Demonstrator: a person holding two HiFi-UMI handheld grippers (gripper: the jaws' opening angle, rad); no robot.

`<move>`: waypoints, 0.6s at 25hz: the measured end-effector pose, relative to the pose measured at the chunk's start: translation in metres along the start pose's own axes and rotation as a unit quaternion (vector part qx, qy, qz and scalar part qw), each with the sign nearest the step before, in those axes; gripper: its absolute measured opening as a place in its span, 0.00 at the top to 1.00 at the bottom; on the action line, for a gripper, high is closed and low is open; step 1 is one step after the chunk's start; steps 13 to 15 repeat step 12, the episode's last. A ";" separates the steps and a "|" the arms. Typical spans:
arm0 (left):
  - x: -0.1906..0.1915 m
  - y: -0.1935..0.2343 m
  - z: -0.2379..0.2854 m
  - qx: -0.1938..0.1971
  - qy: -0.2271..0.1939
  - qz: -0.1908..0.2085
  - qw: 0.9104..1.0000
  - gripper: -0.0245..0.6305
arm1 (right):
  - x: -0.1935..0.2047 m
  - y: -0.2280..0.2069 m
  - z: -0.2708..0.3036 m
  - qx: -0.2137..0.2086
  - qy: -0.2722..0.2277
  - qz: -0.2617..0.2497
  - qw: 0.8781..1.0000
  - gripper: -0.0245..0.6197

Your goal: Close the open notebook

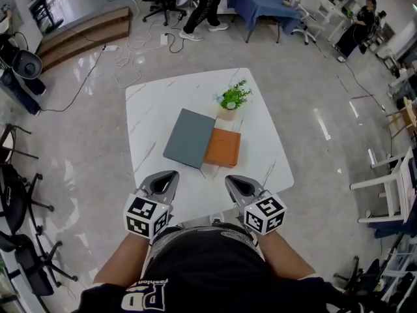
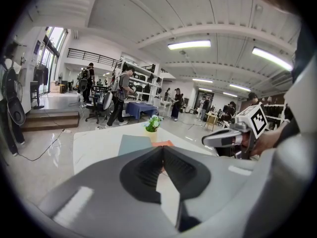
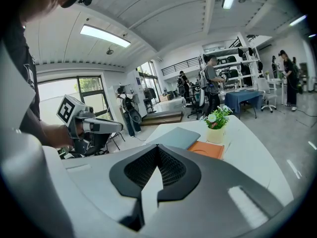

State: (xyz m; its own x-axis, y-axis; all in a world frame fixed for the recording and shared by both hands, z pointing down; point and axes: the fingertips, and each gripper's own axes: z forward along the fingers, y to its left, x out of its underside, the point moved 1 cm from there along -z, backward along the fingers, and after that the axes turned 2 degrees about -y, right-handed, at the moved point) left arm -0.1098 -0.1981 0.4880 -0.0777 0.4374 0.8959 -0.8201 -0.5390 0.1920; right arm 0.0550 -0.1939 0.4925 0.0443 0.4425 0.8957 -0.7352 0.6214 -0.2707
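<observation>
On the white table [image 1: 151, 106] lies a flat grey notebook [image 1: 189, 137] with a smaller orange notebook [image 1: 223, 147] touching its right edge. Neither shows any pages. Both also show in the left gripper view, grey notebook [image 2: 134, 145], and in the right gripper view, grey notebook [image 3: 181, 137] and orange notebook [image 3: 207, 149]. My left gripper [image 1: 171, 175] and right gripper [image 1: 229, 180] hover side by side over the table's near edge, short of the notebooks. Each one's jaws are pressed together with nothing between them: left gripper [image 2: 162, 148], right gripper [image 3: 157, 147].
A small potted plant [image 1: 231, 102] stands just behind the orange notebook. Black chairs [image 1: 19, 194] line the left, a white chair [image 1: 391, 188] sits at the right. Cables [image 1: 124, 57] trail on the floor behind the table, where a person [image 1: 205, 8] stands near a blue-covered table [image 1: 264, 4].
</observation>
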 end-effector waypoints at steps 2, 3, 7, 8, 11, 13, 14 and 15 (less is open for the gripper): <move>-0.001 0.000 0.000 0.000 -0.001 0.001 1.000 0.87 | 0.000 0.001 0.000 -0.001 0.000 -0.001 1.000 0.96; -0.001 0.000 0.000 0.000 -0.002 0.001 1.000 0.87 | 0.000 0.001 0.000 -0.001 0.001 -0.001 1.000 0.96; -0.001 0.001 -0.001 0.000 -0.002 0.000 1.000 0.87 | 0.000 0.002 0.001 0.000 0.002 -0.002 1.000 0.96; -0.001 0.001 -0.001 0.000 -0.002 0.000 1.000 0.87 | 0.000 0.002 0.001 0.000 0.002 -0.003 1.000 0.96; 0.000 0.001 -0.002 0.000 -0.002 0.000 1.000 0.87 | 0.001 0.002 0.000 0.000 0.003 -0.003 1.000 0.96; 0.000 0.000 -0.002 0.001 -0.002 0.000 1.000 0.87 | 0.002 0.002 0.000 0.001 0.003 -0.003 1.000 0.96; 0.000 0.000 -0.002 0.001 -0.002 0.000 1.000 0.87 | 0.002 0.002 0.000 0.001 0.003 -0.003 1.000 0.96; 0.000 0.000 -0.002 0.001 -0.002 0.000 1.000 0.87 | 0.002 0.002 0.000 0.001 0.003 -0.003 1.000 0.96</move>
